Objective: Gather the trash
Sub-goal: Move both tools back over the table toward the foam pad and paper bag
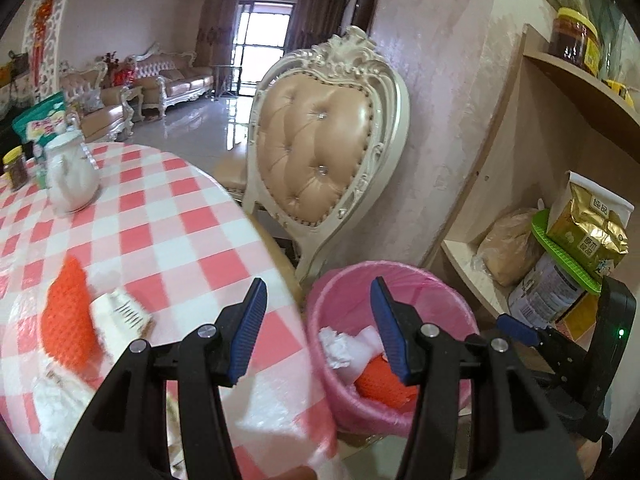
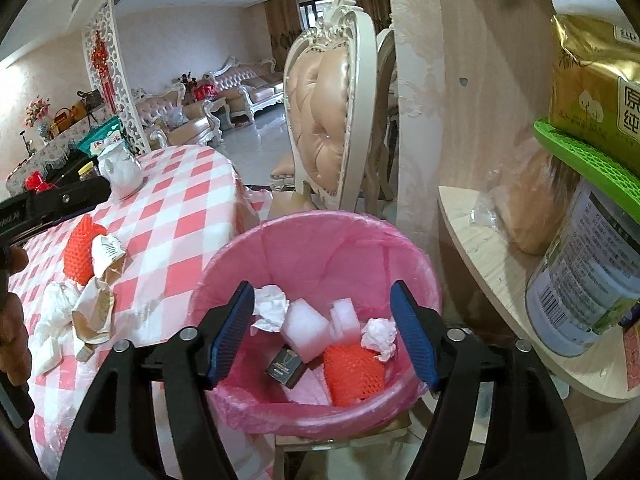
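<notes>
- Far left of the table (image 1: 168,216), w/ its red-and-white check cloth: a white teapot (image 1: 72,180) and a small jar (image 1: 15,168) stand well back from the edge. Not trash by my reckoning, so I leave them.
- Nearer me on the cloth is what's left to collect: an orange foam net (image 2: 82,252), a torn paper wrapper (image 2: 106,252) touching it, more crumpled brownish paper (image 2: 94,312) and white tissue (image 2: 54,312) just beside. All bunched near the table edge, prob. so it's a short carry to the bin.
- My left gripper (image 1: 316,328) hangs over the table edge, jaws parted, nothing between them. One pad is over the cloth, the other over the bin. I judge it's free to go for the pile.
- The bin (image 2: 320,240), lined w/ a pink bag, sits on the floor just beside the table, below its edge, so stuff can drop straight in.
- Inside the bin: crumpled tissue (image 2: 272,304), two white foam blocks (image 2: 306,330), a small dark box (image 2: 286,366), another orange net (image 2: 352,372) and one more tissue wad (image 2: 380,336).
- My right gripper (image 2: 324,332) hovers right above the bin mouth, jaws wide, empty. The spread fits a drop already made.
- Far right: shelf (image 2: 500,256) w/ a tin (image 2: 584,280), a green mat (image 2: 588,160) and a gold pack (image 2: 596,64) stacked on it. Storage, not my job.
</notes>
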A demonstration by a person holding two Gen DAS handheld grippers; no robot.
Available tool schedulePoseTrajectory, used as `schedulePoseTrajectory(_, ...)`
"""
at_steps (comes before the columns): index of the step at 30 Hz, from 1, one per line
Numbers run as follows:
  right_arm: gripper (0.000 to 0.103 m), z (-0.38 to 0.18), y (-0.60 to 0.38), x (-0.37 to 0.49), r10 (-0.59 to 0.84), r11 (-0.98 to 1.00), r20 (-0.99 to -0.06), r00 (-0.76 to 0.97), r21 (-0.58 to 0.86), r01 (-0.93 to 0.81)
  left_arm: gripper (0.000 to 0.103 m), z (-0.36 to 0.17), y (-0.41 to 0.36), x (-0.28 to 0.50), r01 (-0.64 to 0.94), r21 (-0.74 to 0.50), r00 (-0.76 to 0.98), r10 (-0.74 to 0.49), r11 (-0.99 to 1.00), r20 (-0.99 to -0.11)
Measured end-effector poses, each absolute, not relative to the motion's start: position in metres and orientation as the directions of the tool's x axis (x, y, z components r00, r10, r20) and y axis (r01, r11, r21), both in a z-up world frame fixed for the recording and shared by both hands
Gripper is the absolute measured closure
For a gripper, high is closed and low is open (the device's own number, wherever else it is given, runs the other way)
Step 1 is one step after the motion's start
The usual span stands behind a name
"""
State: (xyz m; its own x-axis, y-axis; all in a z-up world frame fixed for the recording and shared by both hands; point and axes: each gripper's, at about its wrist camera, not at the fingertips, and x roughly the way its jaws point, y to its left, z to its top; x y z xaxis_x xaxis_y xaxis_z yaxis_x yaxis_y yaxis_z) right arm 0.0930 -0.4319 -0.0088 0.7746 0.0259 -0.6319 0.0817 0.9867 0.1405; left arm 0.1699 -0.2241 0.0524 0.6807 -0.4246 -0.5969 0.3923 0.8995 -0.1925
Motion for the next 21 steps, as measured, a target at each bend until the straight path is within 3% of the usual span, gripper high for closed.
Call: schedulePoseTrajectory(21, 0.026, 0.003, -0.375, 0.075, 0.079, 0.992, -0.620, 0.781, 0.123, -0.003, 0.046, 0.063, -0.093, 0.109, 0.183, -0.176, 0.781, -0.252, 0.967, -0.571)
